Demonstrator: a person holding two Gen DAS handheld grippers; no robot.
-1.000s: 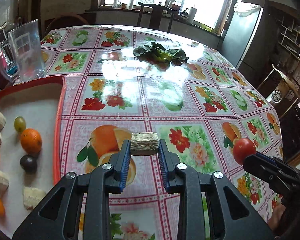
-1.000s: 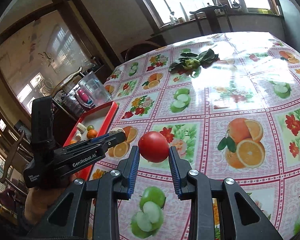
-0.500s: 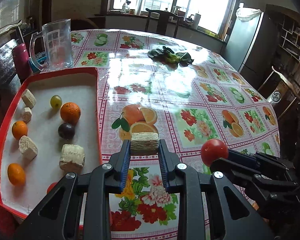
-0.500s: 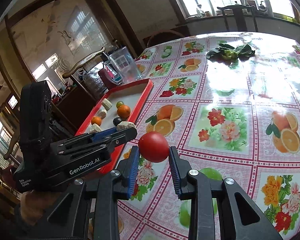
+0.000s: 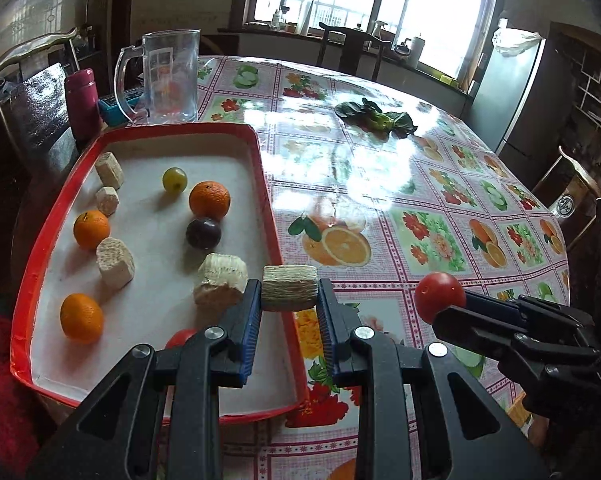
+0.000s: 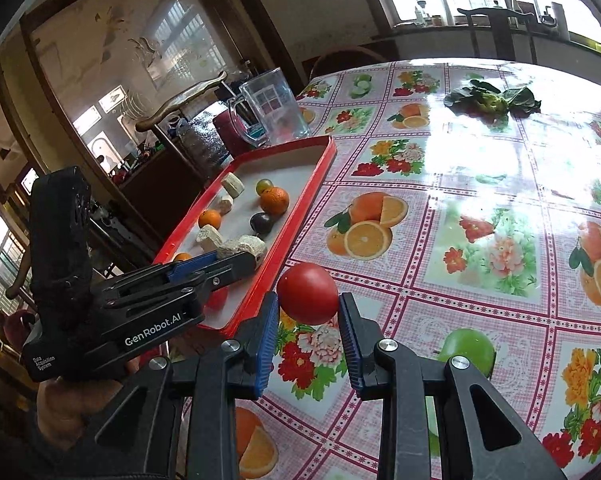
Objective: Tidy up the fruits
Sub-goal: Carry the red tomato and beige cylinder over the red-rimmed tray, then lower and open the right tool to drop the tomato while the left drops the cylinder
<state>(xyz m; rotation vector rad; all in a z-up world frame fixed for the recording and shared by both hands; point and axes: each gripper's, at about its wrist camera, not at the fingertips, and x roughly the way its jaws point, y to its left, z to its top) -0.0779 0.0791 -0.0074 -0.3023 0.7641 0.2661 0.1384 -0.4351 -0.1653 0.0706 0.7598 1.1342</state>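
Pale, ridged corn-cob chunk [image 5: 289, 288] clamped between my left gripper's [image 5: 288, 312] blue pads, held above the near right rim of the red-edged white tray [image 5: 266, 184]. Round red tomato [image 6: 307, 293] pinched in my right gripper [image 6: 308, 320], over the fruit-print tablecloth [image 6: 460, 216] just right of the tray. Oranges [image 5: 210, 200] and cob pieces lie ahead-left of my left gripper.

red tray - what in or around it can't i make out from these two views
- Red thing at the near end of the red tray: left wrist view, the left gripper hides most of it; right wrist view, that gripper's body covers it too.
- Tray's near right corner: left wrist view, behind the gripper's fingers.
- Whether the fibrous block hangs over the tray or the tablecloth: unclear.
- Blue object behind the glass pitcher: mostly hidden.
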